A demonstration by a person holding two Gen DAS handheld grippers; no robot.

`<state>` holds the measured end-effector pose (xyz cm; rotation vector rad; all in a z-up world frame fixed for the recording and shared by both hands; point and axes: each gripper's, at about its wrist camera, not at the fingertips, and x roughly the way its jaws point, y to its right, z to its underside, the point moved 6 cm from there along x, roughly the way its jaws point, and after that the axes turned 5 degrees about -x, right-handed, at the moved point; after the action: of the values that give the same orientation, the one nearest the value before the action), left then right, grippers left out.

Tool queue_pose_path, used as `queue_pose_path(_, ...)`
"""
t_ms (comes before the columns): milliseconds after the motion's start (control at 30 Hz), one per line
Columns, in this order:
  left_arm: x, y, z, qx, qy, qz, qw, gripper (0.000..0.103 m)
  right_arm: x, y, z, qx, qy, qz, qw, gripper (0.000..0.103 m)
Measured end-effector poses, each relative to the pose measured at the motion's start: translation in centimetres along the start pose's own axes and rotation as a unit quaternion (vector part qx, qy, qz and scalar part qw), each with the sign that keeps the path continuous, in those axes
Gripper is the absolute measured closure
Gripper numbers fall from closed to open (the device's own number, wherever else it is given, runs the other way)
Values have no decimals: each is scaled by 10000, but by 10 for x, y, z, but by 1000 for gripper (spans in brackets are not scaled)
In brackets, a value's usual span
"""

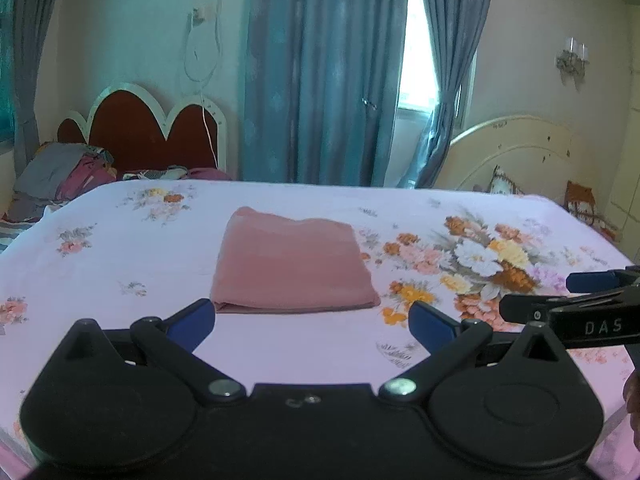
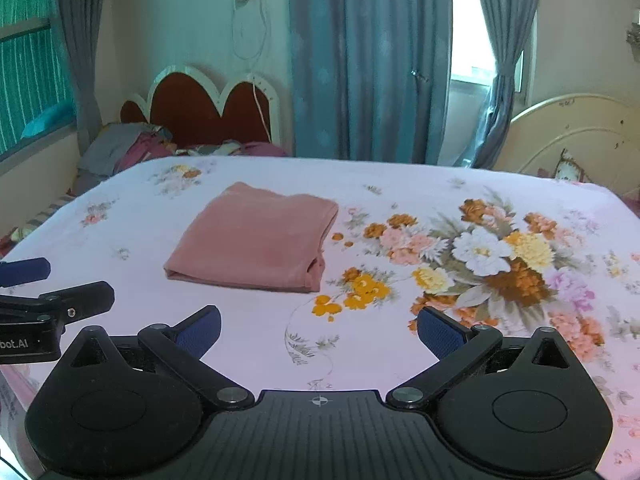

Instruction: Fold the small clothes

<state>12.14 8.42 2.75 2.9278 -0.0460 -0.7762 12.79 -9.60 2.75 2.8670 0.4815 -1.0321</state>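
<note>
We see the pink garment (image 1: 292, 264) folded flat on the floral bed sheet (image 1: 120, 248), centre of frame. Our left gripper (image 1: 312, 320) and right gripper (image 2: 318, 326) both sit at lower frame, fingers spread apart, empty, just short of the cloth.

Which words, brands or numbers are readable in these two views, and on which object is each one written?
"DAS": on the black body of the right gripper, seen in the left wrist view; cut off at the frame edge.
"bot.AI": on the black body of the left gripper, seen in the right wrist view; its beginning is cut off.
No other text is readable.
</note>
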Motion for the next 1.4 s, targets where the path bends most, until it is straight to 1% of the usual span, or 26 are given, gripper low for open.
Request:
queue_pose_path(200,-18,3,-1,-56,110,64,9999,0,-25,3,0,12,141,70,9999,0)
queue_pose_path(433,-29,7,-2,-45,228,113,9997,0,-39,-3,1,-84,222,47,9997,0)
queue_pose_path(967,-35,1,-1,-74,277,112,9995,0,-40,-10,-1,-134,282,24,9995,0)
queue_pose_path(1400,-34,1,0,-21,257,105,9996,0,-36,-5,-1,-100,255,7,9996,0)
